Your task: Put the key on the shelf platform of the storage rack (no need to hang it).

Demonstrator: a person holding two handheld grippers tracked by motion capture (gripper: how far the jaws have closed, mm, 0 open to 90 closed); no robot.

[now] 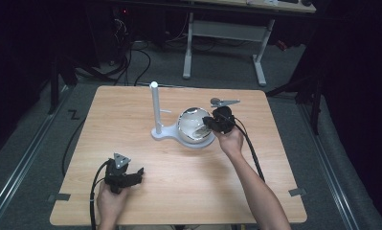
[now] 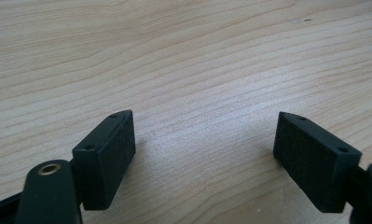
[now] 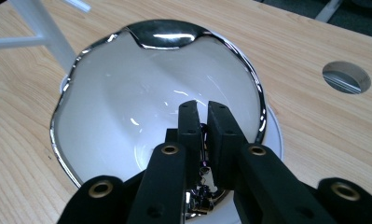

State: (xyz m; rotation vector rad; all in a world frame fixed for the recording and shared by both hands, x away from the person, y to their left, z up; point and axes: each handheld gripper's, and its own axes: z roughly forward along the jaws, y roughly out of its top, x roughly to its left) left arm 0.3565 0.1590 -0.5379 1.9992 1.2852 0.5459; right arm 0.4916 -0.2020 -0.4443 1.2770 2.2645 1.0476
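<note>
1. Nearest the person, the left hand rests at the front-left edge of the wooden table and holds the left gripper, whose black cable loops off toward the table's front edge.
2. In the left gripper view that gripper's two black jaws stand wide apart, with bare wood grain between them and nothing held; the pads hover close above the tabletop.
3. Farther in, the right forearm reaches diagonally from the bottom edge toward the table's middle, where the right hand grips the right gripper.
4. The right gripper's tips are at the near rim of a shiny chrome bowl, which is white inside.
5. In the right gripper view its jaws are almost together, only a thin slit between them, and they point down into the bowl; something small and dark sits low between the jaws, too unclear to tell what it is or whether it is held.
6. The bowl sits on the round end of a white stand at the table's centre, whose upright white post rises just left of the bowl.
7. Beyond the bowl, a round hole is set in the tabletop.
8. Past the table's far edge stand the white legs of a desk on grey floor.
</note>
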